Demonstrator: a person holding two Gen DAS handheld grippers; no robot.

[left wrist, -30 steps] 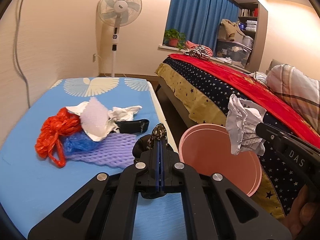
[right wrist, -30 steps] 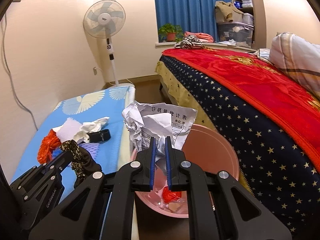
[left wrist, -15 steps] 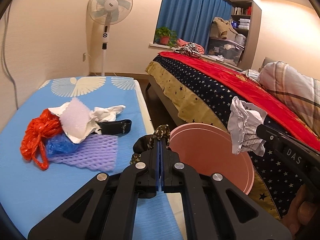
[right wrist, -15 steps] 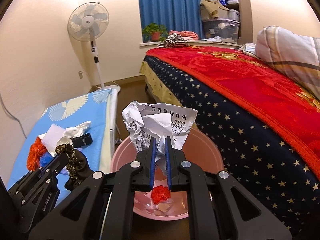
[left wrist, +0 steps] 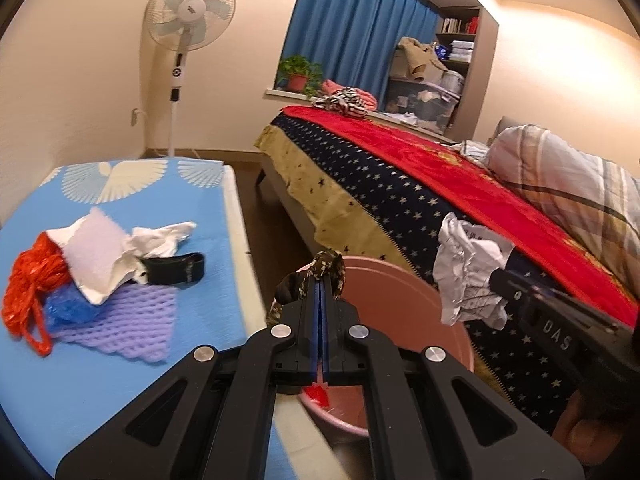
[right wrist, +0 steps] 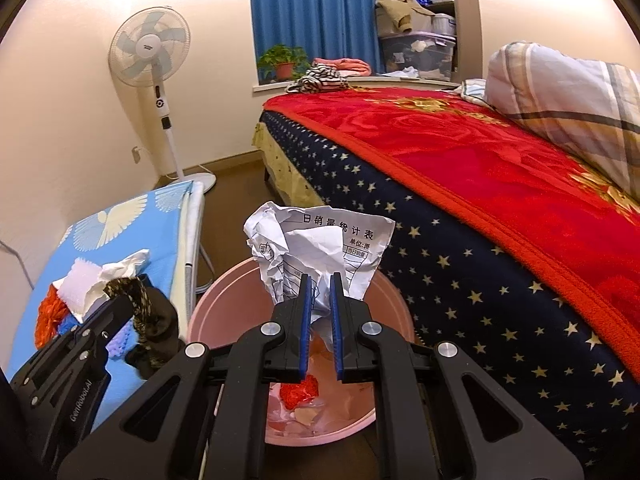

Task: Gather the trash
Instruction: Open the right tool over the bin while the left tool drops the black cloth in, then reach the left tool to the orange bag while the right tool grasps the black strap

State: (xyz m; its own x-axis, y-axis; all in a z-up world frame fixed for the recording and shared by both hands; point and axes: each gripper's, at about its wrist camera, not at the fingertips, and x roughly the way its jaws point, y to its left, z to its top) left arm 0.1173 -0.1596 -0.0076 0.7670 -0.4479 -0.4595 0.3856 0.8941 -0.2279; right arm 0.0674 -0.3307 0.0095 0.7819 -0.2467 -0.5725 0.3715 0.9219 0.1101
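My left gripper [left wrist: 320,282] is shut on a dark patterned fabric scrap [left wrist: 330,266], held at the near rim of the pink bin [left wrist: 400,296]. My right gripper [right wrist: 320,284] is shut on a crumpled printed paper [right wrist: 320,240], held over the pink bin [right wrist: 224,300], which holds red and pale scraps [right wrist: 298,390]. The paper [left wrist: 468,276] also shows in the left wrist view, and the fabric scrap [right wrist: 148,312] in the right wrist view. On the blue table [left wrist: 120,360] lie a red net bag [left wrist: 28,280], white foam and tissue [left wrist: 100,256], a black strap [left wrist: 176,268] and purple foam netting [left wrist: 128,324].
A bed with a red and starred navy blanket [left wrist: 440,200] runs along the right, close to the bin. A standing fan [left wrist: 188,12] is by the far wall. A striped pillow [left wrist: 568,184] lies on the bed.
Both grippers have moved right, away from the table and toward the bin, each still holding its item. The bin's inside with red scrap now shows more under both grippers.
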